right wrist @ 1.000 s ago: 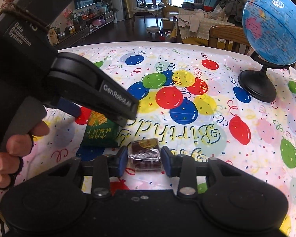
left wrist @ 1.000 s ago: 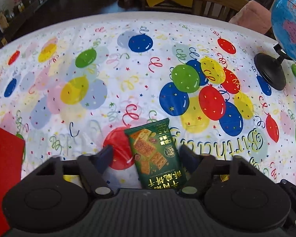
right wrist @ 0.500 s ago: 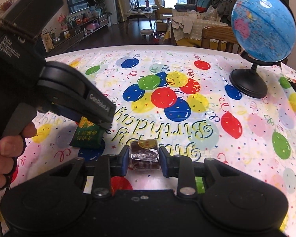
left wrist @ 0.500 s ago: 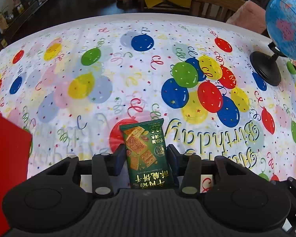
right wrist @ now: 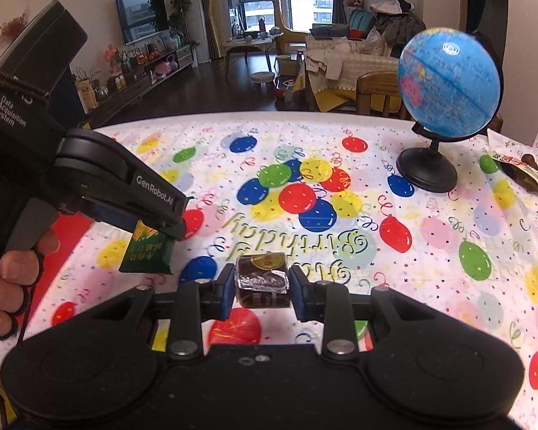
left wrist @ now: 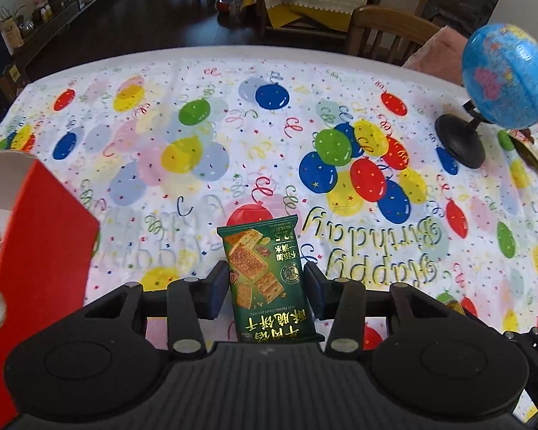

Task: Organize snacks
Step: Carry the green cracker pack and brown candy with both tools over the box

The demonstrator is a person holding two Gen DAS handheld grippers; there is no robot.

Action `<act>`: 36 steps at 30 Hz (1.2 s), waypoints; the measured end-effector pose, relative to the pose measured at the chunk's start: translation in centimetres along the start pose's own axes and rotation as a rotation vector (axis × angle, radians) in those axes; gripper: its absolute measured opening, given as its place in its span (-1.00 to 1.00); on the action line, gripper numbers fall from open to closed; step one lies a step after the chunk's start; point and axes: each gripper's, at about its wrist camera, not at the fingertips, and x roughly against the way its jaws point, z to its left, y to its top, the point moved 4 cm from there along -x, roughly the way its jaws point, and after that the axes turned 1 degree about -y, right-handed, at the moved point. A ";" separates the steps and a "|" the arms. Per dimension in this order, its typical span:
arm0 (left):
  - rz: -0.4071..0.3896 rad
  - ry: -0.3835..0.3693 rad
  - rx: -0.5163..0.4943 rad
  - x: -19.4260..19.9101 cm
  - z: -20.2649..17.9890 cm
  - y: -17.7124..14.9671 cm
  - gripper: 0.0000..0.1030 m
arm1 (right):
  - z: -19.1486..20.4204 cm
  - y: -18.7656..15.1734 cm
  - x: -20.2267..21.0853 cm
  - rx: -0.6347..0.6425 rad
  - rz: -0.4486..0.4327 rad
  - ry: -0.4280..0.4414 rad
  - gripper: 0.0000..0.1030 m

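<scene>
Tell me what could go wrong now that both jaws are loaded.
The green biscuit packet is pinched only at its edges in the left gripper, so it may buckle or slide out. The brown wrapped snack in the right gripper looks slippery. The left gripper hangs close by, so swinging toward the red box risks a collision.

The balloon-printed plastic tablecloth (right wrist: 340,222) read "Happy Birthday"; the black handheld left gripper (right wrist: 154,222) bore "GenRobot.AI" and "Data Acquisition System"; the green cracker packet (left wrist: 267,279) showed "2.5".
</scene>
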 end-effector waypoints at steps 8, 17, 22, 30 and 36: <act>-0.025 -0.009 -0.010 4.5 1.4 -1.0 -0.13 | 2.4 0.9 3.8 0.012 -0.051 0.021 -0.43; -0.043 -0.014 -0.001 9.3 5.4 -1.9 -0.13 | 7.0 2.1 7.5 0.042 -0.102 0.052 -0.43; -0.062 -0.013 0.010 11.6 8.4 -2.2 -0.13 | 10.4 2.7 8.4 0.061 -0.117 0.071 -0.43; -0.087 -0.009 0.040 14.3 14.3 -2.2 -0.13 | 16.6 3.8 8.6 0.090 -0.127 0.101 -0.43; -0.102 0.002 0.058 15.7 19.5 -2.2 -0.13 | 21.0 4.2 7.9 0.104 -0.125 0.112 -0.43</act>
